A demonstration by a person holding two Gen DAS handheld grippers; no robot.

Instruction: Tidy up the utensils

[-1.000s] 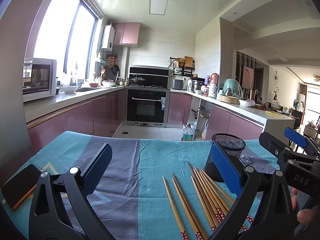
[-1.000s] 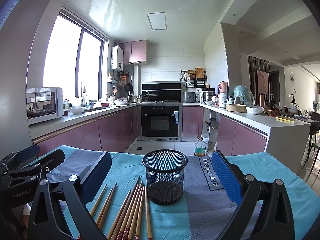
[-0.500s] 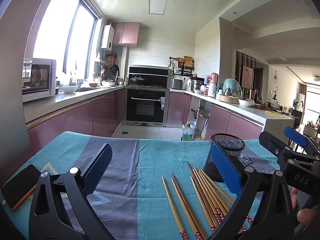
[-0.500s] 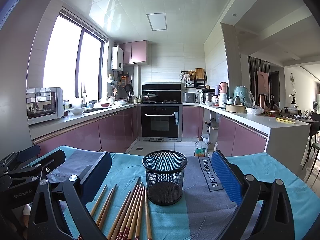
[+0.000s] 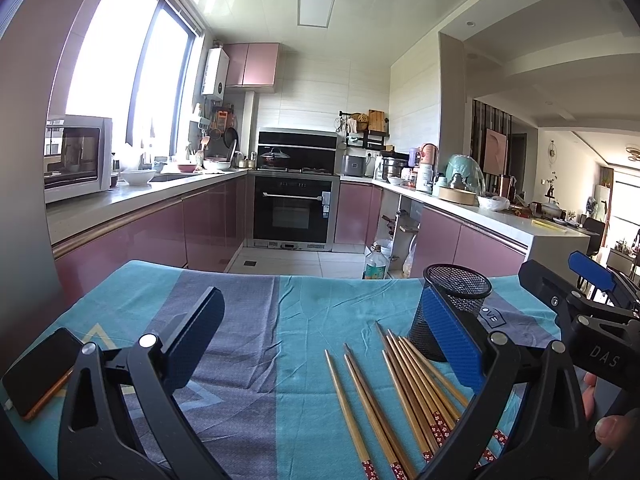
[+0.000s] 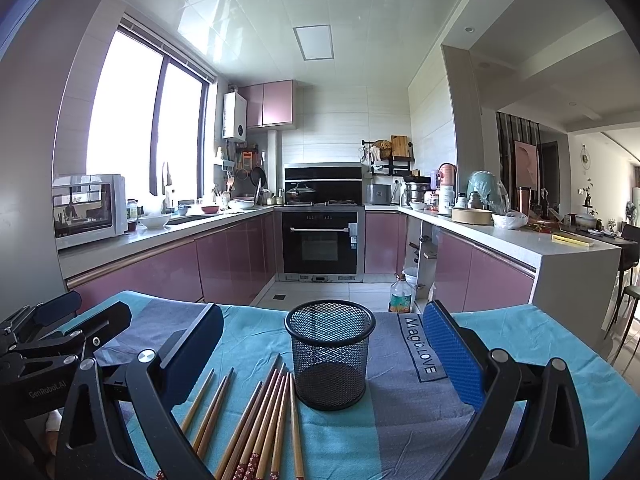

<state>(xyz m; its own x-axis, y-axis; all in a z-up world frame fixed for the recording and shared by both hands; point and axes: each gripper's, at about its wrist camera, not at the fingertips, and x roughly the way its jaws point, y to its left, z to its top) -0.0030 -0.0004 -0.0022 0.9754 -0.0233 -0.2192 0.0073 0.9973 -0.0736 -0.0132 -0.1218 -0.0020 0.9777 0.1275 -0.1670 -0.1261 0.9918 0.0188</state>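
Observation:
Several wooden chopsticks point(image 5: 396, 392) with red patterned ends lie side by side on the blue and grey cloth; they also show in the right wrist view point(image 6: 256, 420). A black mesh cup point(image 6: 330, 354) stands upright and empty just behind them, also seen in the left wrist view point(image 5: 452, 308), partly hidden by my finger. My left gripper point(image 5: 320, 344) is open and empty above the cloth, left of the chopsticks. My right gripper point(image 6: 324, 356) is open and empty, with the cup between its fingers' lines of sight. Each gripper shows at the edge of the other's view.
A dark phone point(image 5: 38, 372) lies on the cloth at the far left. The table's far edge point(image 6: 320, 308) drops to the kitchen floor, where a plastic bottle point(image 6: 400, 300) stands. Pink cabinets and counters ring the room beyond.

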